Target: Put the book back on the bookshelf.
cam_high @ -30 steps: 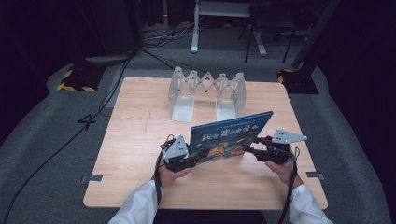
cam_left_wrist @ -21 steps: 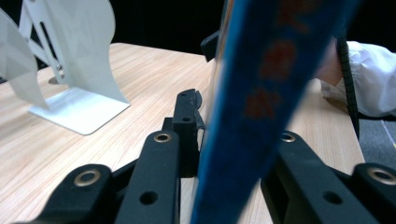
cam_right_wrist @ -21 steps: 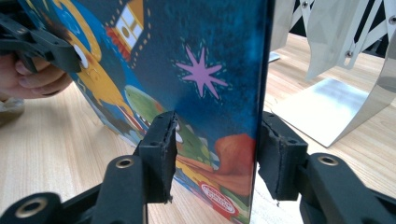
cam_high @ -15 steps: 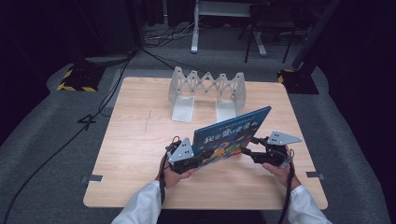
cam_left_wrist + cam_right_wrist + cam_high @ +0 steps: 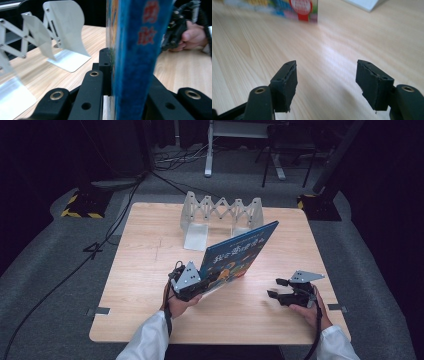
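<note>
The table (image 5: pixel 150 285) is pale wood with visible grain and a smooth, faintly shiny finish. The book (image 5: pixel 237 255) has a glossy printed blue cover. At the upper middle of the high view, the folding rack (image 5: pixel 220 212) looks like matt light-grey sheet metal — riveted at its crossings. The right gripper (image 5: pixel 325 85) has matt black plastic jaws with rough, chipped pad edges and brass-coloured rivets. The floor (image 5: pixel 60 285) is grey and coarse, carpet-like.
</note>
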### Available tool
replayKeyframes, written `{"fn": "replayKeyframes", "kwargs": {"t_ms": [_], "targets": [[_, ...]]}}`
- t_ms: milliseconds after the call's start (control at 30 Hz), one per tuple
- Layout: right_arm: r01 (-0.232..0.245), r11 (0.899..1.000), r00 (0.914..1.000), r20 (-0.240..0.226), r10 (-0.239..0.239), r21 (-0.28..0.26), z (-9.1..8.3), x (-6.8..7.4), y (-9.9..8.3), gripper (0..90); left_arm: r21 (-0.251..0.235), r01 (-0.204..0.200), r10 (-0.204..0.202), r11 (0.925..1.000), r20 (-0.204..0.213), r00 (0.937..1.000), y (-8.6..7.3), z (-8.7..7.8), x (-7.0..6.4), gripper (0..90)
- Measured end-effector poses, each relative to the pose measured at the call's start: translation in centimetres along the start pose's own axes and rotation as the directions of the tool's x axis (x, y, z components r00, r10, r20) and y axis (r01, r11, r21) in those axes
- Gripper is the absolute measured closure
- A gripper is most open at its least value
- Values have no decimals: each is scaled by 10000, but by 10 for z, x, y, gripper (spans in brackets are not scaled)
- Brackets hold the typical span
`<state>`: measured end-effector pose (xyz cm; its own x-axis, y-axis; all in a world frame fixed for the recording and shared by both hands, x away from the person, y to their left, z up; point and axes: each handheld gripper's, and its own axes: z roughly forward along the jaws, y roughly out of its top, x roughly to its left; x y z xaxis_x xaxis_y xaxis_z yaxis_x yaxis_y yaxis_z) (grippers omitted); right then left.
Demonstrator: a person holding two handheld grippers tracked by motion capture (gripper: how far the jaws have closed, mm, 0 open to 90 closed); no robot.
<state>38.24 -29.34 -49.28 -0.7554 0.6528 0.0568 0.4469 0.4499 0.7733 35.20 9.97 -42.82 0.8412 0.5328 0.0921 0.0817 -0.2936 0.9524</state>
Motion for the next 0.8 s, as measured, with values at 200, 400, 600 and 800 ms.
{"fn": "replayKeyframes", "kwargs": {"t_ms": [200, 400, 600, 800], "targets": [[180, 9988, 9998, 58, -183, 457, 3, 1, -7, 331, 172, -184, 191, 9997, -434, 9989, 5, -4, 4, 829], [285, 9983, 9996, 26, -286, 510, 5, 3, -7, 326, 236, -338, 362, 9991, -1077, 9935, 14, -17, 12, 829], [207, 9985, 9998, 6, -207, 500, 5, 2, -7, 328, 624, -504, 604, 9968, -1703, 9835, 16, -36, 22, 829], [210, 9986, 9998, 16, -211, 486, 6, 2, -7, 327, 815, -336, 487, 9961, -1918, 9802, 11, -53, 33, 828]]}}
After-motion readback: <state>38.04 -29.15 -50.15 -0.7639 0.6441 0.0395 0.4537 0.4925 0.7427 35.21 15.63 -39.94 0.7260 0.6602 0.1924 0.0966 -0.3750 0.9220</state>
